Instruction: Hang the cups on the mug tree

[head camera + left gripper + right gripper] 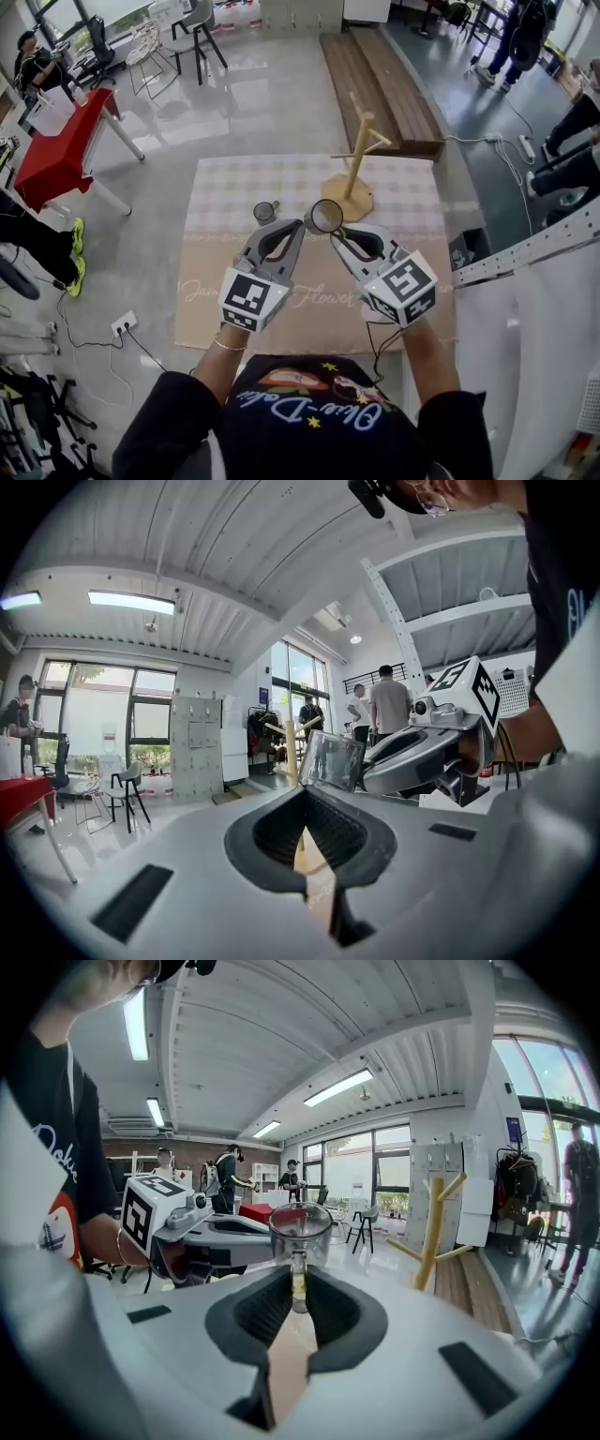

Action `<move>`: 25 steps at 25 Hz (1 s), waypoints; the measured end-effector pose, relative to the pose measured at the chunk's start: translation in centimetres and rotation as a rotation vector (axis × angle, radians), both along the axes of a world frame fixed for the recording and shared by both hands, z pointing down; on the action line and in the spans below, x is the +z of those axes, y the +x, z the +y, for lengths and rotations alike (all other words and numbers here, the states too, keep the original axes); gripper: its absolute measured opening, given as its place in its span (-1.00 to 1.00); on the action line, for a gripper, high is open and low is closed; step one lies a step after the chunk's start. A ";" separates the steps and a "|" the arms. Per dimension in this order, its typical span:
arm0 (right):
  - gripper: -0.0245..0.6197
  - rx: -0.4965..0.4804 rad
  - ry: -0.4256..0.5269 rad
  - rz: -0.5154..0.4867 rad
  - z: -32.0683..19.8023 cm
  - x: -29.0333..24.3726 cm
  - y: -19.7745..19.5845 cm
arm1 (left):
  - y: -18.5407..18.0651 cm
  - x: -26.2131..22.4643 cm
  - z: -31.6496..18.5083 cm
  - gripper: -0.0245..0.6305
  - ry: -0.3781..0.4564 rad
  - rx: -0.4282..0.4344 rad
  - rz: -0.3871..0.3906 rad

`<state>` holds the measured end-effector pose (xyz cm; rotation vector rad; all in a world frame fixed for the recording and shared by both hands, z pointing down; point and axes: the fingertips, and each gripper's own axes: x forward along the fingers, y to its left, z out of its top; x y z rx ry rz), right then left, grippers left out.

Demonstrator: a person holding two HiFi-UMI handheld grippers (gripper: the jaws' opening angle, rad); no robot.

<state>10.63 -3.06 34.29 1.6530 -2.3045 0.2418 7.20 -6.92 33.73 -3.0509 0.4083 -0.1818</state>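
**Though lifted off the tablecloth (234, 192), not yet hung on the mug tree (359, 141)**

Clamps the right gripper (298, 1286) on the handle of a clear glass cup (300, 1227), pads pressed to either side of that thin handle. Shows that pinch only in the right gripper view. Holds the left gripper (305, 803) closed, tips together with nothing between them. Reads best in the left gripper view, which also catches the held cup from the side, next to the right gripper's marker cube (466, 691). Finds only in the head view a second, smaller glass cup (266, 212) standing on the cloth just left of the held one. Sets both grippers side by side there too, above the near half of the cloth, with the tree's round base beyond them.

Looks colourless and see-through, with straight walls, a round open rim and a slim loop handle, and carries reflections of the room.

Hangs in the air in front of the tree and a little to its left, apart from post and pegs. Points its mouth upward, long axis close to upright, leaning a little in the left gripper view. Turns its handle back toward the person, running up and down between the pads.
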 end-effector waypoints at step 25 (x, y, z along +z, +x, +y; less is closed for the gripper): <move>-0.78 0.071 -0.037 -0.035 -2.8 -1.1 -1.0 | -0.3 0.0 -2.7 -0.92 -0.034 0.100 0.027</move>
